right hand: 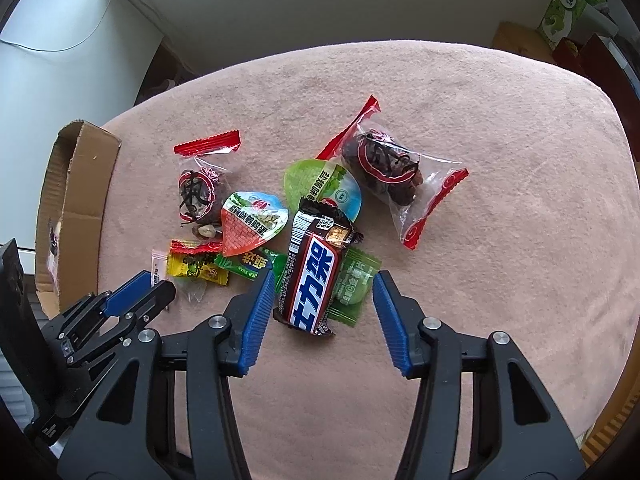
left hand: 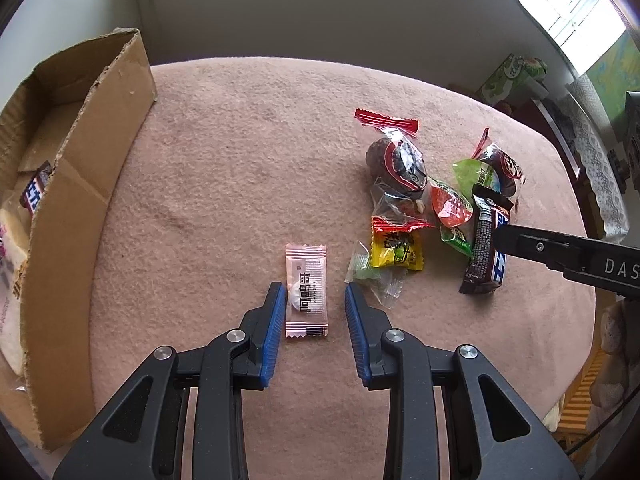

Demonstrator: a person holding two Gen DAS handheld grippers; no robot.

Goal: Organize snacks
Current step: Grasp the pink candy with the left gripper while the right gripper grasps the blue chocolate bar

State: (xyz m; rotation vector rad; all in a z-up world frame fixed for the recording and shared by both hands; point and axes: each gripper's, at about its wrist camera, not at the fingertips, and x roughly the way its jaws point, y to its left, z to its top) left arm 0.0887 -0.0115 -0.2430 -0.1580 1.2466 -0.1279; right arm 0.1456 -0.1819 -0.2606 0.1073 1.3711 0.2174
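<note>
In the left wrist view my left gripper (left hand: 315, 294) is open, its blue pads on either side of a pink wrapped candy (left hand: 306, 291) lying on the pink cloth. A pile of snacks lies to the right: a brown chocolate bar (left hand: 486, 246), a yellow candy (left hand: 396, 249) and two clear bags of dark dates (left hand: 398, 164). In the right wrist view my right gripper (right hand: 324, 284) is open around the chocolate bar (right hand: 314, 276), which lies on a green candy (right hand: 354, 282). The left gripper (right hand: 138, 286) shows at the left.
An open cardboard box (left hand: 80, 184) stands at the table's left edge with another chocolate bar (left hand: 36, 194) and other packets inside; it also shows in the right wrist view (right hand: 76, 184). A green box (right hand: 568, 4) stands beyond the table's far right edge.
</note>
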